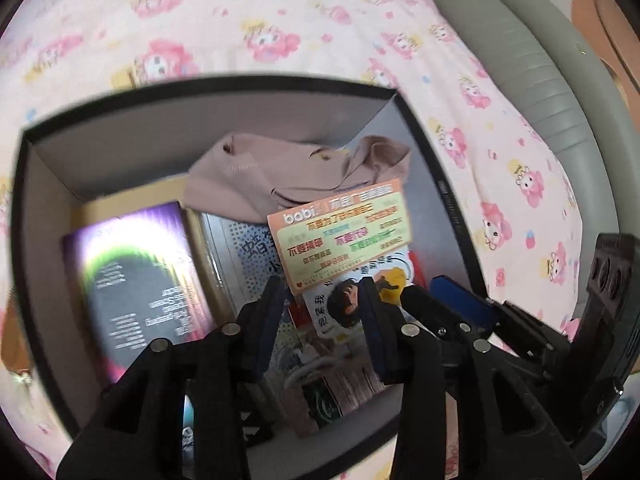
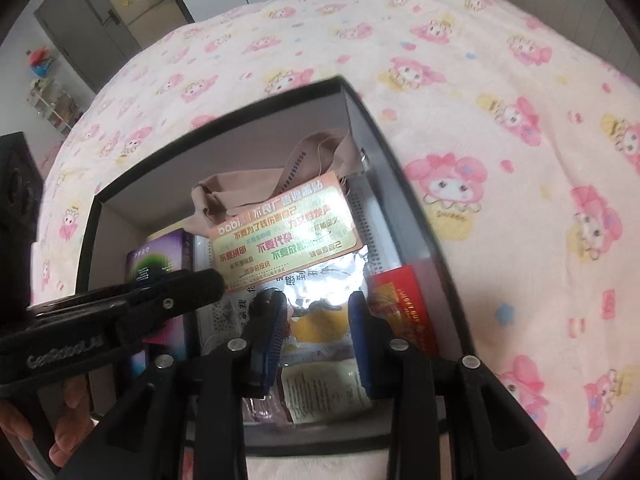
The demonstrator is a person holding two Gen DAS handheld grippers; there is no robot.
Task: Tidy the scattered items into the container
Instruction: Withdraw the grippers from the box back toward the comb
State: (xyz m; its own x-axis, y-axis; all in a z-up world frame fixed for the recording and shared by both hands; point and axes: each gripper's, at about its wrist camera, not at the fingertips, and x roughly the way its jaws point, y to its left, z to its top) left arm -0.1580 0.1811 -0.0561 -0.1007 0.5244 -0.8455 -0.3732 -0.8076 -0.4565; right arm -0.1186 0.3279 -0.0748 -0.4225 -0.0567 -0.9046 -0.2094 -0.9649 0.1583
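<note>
The container (image 1: 424, 128), a dark-rimmed box with pale inner walls, is sitting on the bed (image 1: 280, 20) with its pink cartoon-print sheet, and it is already holding most of what shows: a beige garment (image 1: 288, 176) bunched at the far wall, a purple box (image 1: 136, 276) lying to one side, a red packet (image 2: 404, 308) against the opposite wall, and an orange-and-green card (image 1: 340, 232) resting tilted on top of a glossy illustrated sheet (image 2: 320, 304). Both grippers are hanging over the near end of the box. The left gripper (image 1: 320, 300) is standing spread, its blue pads on either side of the card's lower edge but not visibly pinching it; the right gripper (image 2: 316, 312) is likewise spread, with nothing between its pads. Judging from this, the step in hand is settling the card among the contents. Doing it well probably means letting the card lie flat before pulling straight up, keeping both sets of fingers clear of the garment's loose folds and of each other, since they are crowding one corner.
</note>
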